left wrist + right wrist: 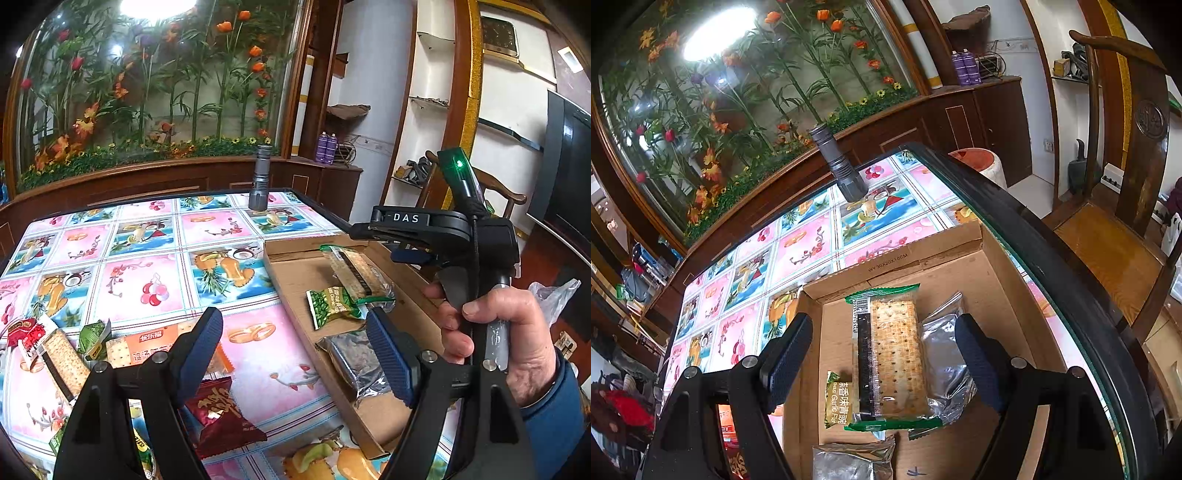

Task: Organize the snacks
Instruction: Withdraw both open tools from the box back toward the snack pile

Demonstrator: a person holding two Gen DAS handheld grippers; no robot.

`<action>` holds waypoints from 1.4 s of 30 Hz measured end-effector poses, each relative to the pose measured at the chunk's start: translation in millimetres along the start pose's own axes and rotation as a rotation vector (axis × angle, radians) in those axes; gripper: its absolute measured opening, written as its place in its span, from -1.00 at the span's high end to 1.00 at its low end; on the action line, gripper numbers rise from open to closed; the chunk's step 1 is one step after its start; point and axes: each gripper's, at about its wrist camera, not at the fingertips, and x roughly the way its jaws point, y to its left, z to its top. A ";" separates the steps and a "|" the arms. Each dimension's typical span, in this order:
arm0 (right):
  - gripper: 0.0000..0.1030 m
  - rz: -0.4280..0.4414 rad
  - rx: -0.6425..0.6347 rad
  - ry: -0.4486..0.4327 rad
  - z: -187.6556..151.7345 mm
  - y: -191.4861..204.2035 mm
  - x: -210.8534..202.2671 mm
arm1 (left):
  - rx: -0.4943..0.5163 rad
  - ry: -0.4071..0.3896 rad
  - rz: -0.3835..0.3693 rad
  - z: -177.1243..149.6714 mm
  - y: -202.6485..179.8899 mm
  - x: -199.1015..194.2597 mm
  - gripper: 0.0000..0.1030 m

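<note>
A shallow cardboard box (291, 273) lies at the table's right side. It holds a green-ended cracker pack (354, 273), a green pea packet (332, 306) and a silver foil packet (354, 358). My right gripper (373, 245), held by a hand, hovers open just above the cracker pack. In the right wrist view its fingers (882, 356) straddle the cracker pack (894, 350) without pressing on it. My left gripper (295, 350) stands open and empty over the tablecloth beside the box. Loose on the cloth are a dark red packet (221, 413), an orange cracker pack (147, 347) and a small green packet (92, 338).
A grey flashlight (260, 177) stands upright at the table's far edge. More snacks, a cracker pack (62, 354) and a red-and-white packet (26, 332), lie at the near left. The table's black rim (1034, 236) runs right of the box, with a wooden chair (1108, 240) beyond.
</note>
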 end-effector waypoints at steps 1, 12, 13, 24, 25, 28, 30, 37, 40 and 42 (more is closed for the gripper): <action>-0.61 0.000 0.000 -0.001 -0.1 0.0 0.0 | 0.001 0.000 0.001 -0.2 0.0 -0.1 -0.53; -0.61 0.006 -0.007 0.001 0.0 4.4 -2.7 | 0.006 0.006 0.010 -2.4 2.9 -1.7 -0.53; -0.61 0.005 -0.006 0.000 -0.2 4.3 -2.7 | 0.007 0.007 0.012 -2.8 3.5 -2.3 -0.53; -0.61 0.026 -0.046 -0.008 -5.3 19.1 -4.4 | -0.006 0.001 0.050 -5.0 21.4 -15.6 -0.53; -0.61 0.030 -0.055 -0.011 -5.8 22.5 -5.0 | -0.008 0.000 0.054 -5.4 23.6 -17.3 -0.53; -0.61 0.036 -0.072 -0.018 -7.7 24.3 -5.9 | -0.018 -0.008 0.076 -5.9 33.8 -24.3 -0.53; -0.61 0.040 -0.082 -0.020 -8.8 26.9 -5.6 | -0.032 -0.013 0.091 -6.6 41.8 -29.4 -0.53; -0.61 0.053 -0.103 -0.036 -11.1 31.4 -7.4 | -0.078 -0.027 0.154 -9.4 74.7 -47.5 -0.53; -0.61 0.055 -0.120 -0.043 -12.5 35.3 -8.0 | -0.119 -0.025 0.174 -11.0 92.4 -53.7 -0.54; -0.61 0.052 -0.133 -0.045 -13.5 38.5 -7.8 | -0.149 -0.021 0.188 -12.1 104.9 -57.4 -0.54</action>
